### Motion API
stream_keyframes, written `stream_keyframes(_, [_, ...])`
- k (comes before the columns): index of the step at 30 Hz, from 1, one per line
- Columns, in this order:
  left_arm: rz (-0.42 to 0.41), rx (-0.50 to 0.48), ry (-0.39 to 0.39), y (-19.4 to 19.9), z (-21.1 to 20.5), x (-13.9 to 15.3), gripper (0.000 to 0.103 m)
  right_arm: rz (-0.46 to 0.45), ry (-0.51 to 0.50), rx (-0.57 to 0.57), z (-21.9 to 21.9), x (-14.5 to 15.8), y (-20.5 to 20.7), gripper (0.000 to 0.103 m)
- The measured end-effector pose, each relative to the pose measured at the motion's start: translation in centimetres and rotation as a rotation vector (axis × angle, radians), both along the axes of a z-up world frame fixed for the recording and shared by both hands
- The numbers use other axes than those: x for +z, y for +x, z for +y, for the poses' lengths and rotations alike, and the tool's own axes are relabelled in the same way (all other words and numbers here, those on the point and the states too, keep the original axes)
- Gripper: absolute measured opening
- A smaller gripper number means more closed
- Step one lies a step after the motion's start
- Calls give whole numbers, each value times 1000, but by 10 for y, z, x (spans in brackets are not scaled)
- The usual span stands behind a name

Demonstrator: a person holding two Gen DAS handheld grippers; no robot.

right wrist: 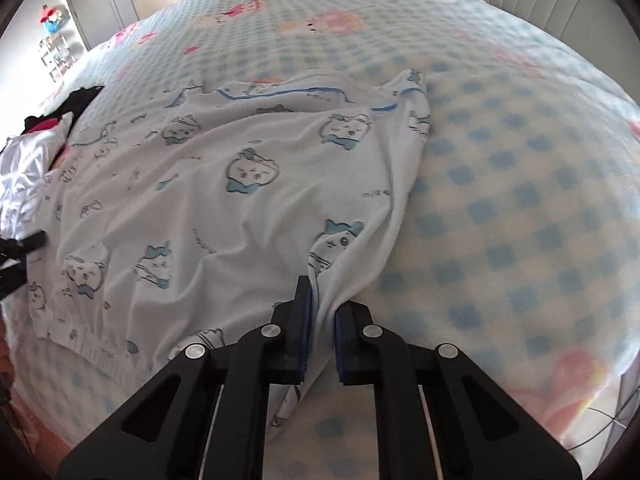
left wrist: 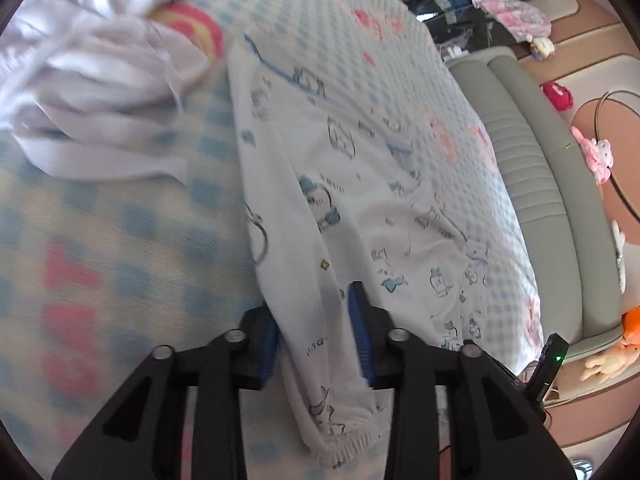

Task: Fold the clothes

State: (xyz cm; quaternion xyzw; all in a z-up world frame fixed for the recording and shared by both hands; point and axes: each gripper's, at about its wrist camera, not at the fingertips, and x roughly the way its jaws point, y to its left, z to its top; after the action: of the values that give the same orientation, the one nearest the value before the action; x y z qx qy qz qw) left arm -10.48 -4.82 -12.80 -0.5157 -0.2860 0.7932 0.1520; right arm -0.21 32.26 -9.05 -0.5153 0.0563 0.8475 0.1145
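Printed top (right wrist: 224,184) lay spread on bed (right wrist: 520,208). Right tongs (right wrist: 322,312) pinched a fabric bunch at its 5 o'clock edge; left tongs (left wrist: 316,332) stood wider, hem btwn pads, not clearly clamped. Lift both evenly, keep cloth taut.

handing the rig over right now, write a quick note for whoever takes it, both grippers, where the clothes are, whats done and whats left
Left gripper: fabric of the cartoon-print garment runs between its blue pads, near the elastic hem; jaws not fully shut, so grip looks loose.
Right gripper: pinching a bunched fold at the garment's other side.
The garment lies spread but wrinkled on the checked bedspread.
A crumpled white garment lies beside it; dark clothes sit further off.
Done: garment laid out and grasped at two points.
Left: no neat fold visible yet; fold it, then the rest.
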Motion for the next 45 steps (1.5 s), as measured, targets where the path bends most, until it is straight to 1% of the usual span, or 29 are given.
stream_keyframes(1, [-3, 17, -45, 0, -5, 2, 44, -7, 33, -3, -6, 1, -4, 9])
stream_keyframes(3, [-22, 59, -114, -1, -16, 1, 44, -15, 29, -3, -6, 3, -2, 9])
stream_keyframes(4, [-33, 61, -93, -2, -20, -1, 44, -7, -9, -4, -2, 5, 1, 9])
stream_keyframes(5, [-44, 54, -45, -4, -24, -5, 44, 7, -68, -3, 3, 7, 2, 9])
stream_keyframes(6, [-59, 43, -1, -6, -25, -10, 45, 23, -138, -5, 10, 8, 5, 11])
stream_keyframes(7, [-69, 18, 34, -8, -23, -15, 45, 36, -216, -9, 16, 8, 4, 22])
stream_keyframes(9, [-81, -11, 52, -11, -16, -21, 45, 42, -379, -31, 21, 1, -4, 30])
stream_keyframes(10, [-82, -14, 55, -10, -14, -22, 45, 35, -401, -47, 24, 1, -2, 29])
stream_keyframes(12, [-80, -4, 62, -5, -15, -19, 45, 31, -318, -58, 22, 7, 1, 29])
stream_keyframes(13, [-80, 5, 53, 0, -18, -17, 45, 45, -246, -24, 14, 17, 5, 29])
stream_keyframes(14, [-81, 13, 34, 6, -21, -15, 45, 58, -189, 14, 5, 26, 7, 30])
stream_keyframes(15, [-82, 20, 14, 12, -24, -13, 43, 65, -155, 49, -4, 34, 7, 30])
stream_keyframes(16, [-79, 17, -22, 18, -24, -10, 42, 72, -129, 85, -14, 42, 6, 30])
stream_keyframes(17, [-75, 6, -55, 24, -23, -8, 38, 81, -115, 122, -26, 49, 2, 30])
stream_keyframes(18, [-70, -12, -74, 28, -21, -6, 34, 92, -106, 162, -38, 54, -3, 30])
stream_keyframes(20, [-60, -45, -98, 34, -17, -4, 34, 112, -110, 248, -67, 63, -18, 32])
stream_keyframes(21, [-55, -53, -102, 35, -15, -4, 34, 113, -121, 297, -82, 66, -22, 36])
stream_keyframes(23, [-62, -51, -102, 36, -18, -6, 34, 108, -161, 416, -114, 68, -30, 40])
stream_keyframes(24, [-67, -47, -101, 36, -19, -7, 34, 87, -182, 476, -130, 66, -33, 44])
stream_keyframes(26, [-74, -47, -96, 36, -22, -9, 34, -13, -216, 584, -159, 55, -39, 45])
stream_keyframes(27, [-74, -53, -92, 36, -24, -9, 34, -49, -212, 623, -171, 50, -40, 45])
stream_keyframes(29, [-70, -70, -89, 35, -24, -8, 34, -69, -151, 648, -184, 44, -38, 45])
stream_keyframes(32, [-57, -113, -95, 33, -16, -7, 34, -90, -137, 624, -179, 37, -37, 45])
stream_keyframes(35, [-52, -142, -88, 29, -8, -7, 35, -101, -142, 582, -172, 36, -41, 45])
stream_keyframes(37, [-50, -142, -69, 28, -7, -6, 37, -101, -141, 583, -173, 38, -43, 45])
stream_keyframes(41, [-53, -117, 0, 28, -17, -7, 37, -100, -166, 635, -191, 41, -48, 45])
stream_keyframes(45, [-74, -99, 18, 26, -23, -11, 37, -143, -224, 689, -217, 21, -56, 46])
